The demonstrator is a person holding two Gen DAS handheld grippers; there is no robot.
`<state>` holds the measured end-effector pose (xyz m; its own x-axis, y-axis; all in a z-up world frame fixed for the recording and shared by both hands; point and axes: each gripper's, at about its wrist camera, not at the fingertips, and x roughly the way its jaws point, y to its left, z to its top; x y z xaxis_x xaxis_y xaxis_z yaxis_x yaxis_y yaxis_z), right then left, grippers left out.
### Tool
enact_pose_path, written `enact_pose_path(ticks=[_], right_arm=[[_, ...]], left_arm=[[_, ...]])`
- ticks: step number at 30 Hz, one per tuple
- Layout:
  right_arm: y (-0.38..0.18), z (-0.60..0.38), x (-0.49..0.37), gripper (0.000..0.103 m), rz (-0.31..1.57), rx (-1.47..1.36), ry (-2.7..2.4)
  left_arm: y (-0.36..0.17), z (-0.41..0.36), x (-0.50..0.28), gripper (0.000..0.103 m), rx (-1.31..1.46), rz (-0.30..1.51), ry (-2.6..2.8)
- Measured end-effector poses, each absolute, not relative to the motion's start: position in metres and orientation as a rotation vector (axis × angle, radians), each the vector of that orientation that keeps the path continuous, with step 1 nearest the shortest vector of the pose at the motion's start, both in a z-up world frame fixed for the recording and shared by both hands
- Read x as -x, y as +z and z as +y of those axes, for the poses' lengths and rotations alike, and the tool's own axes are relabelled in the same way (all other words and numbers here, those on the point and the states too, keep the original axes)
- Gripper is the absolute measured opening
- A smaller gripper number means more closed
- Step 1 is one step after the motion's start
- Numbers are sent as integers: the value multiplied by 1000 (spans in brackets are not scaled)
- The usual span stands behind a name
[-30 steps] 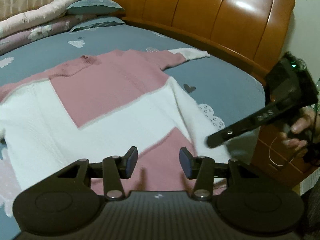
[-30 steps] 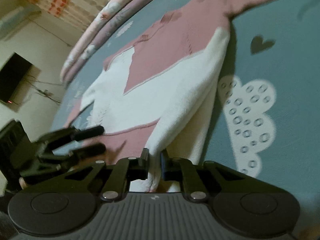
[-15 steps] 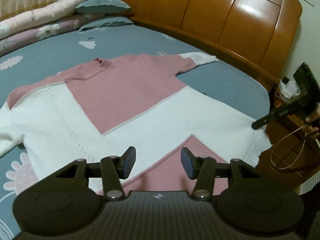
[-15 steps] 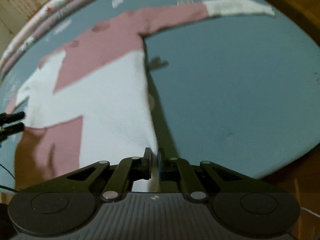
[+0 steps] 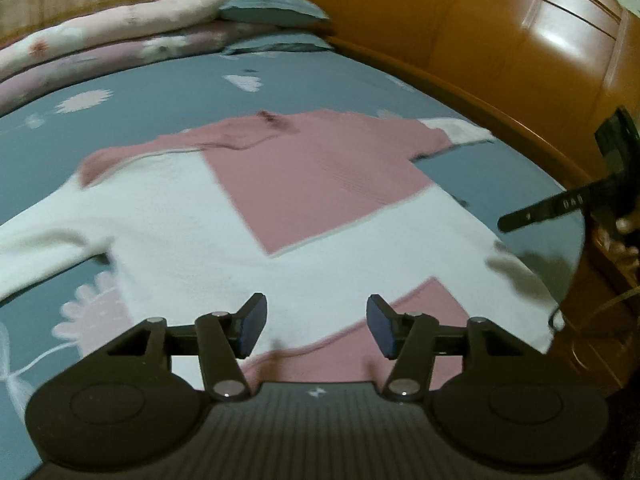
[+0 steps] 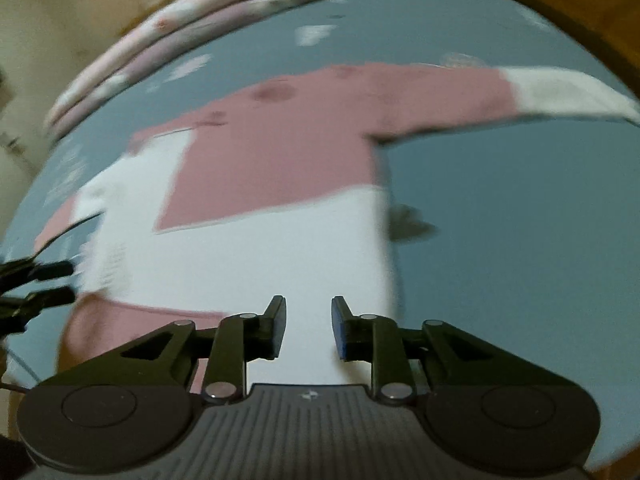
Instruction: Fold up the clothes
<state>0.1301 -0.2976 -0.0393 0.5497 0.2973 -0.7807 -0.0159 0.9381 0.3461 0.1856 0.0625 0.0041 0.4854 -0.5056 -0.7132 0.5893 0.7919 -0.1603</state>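
Sweater [image 5: 328,200] flat on bed [image 5: 168,92]; our left claw [image 5: 316,324] and right claw [image 6: 308,326] just opening, nothing between either.

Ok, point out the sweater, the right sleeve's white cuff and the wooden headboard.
pink and white sweater [image 5: 320,184]: left wrist view, pink chest panel.
white cuff [image 6: 560,92]: right wrist view, middle of the cuff on the outstretched sleeve.
wooden headboard [image 5: 500,52]: left wrist view, glossy front panel.
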Motion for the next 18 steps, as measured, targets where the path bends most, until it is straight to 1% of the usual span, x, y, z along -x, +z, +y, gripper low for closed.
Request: enact_pose_path(ticks=[1, 2, 5, 12, 18], right_arm=[[-40, -287, -136, 36, 976, -297, 230], [-43, -276, -143, 36, 978, -272, 264], [-48, -247, -160, 36, 978, -220, 348], [-49, -194, -184, 37, 1001, -219, 571], [-38, -121, -184, 37, 1013, -45, 830]], left_arm=[[4, 68, -185, 56, -98, 841, -635], [4, 75, -184, 56, -86, 854, -598], [-1, 97, -180, 56, -31, 898, -500], [-30, 141, -160, 54, 82, 1007, -311], [-39, 150, -143, 54, 128, 1028, -253]])
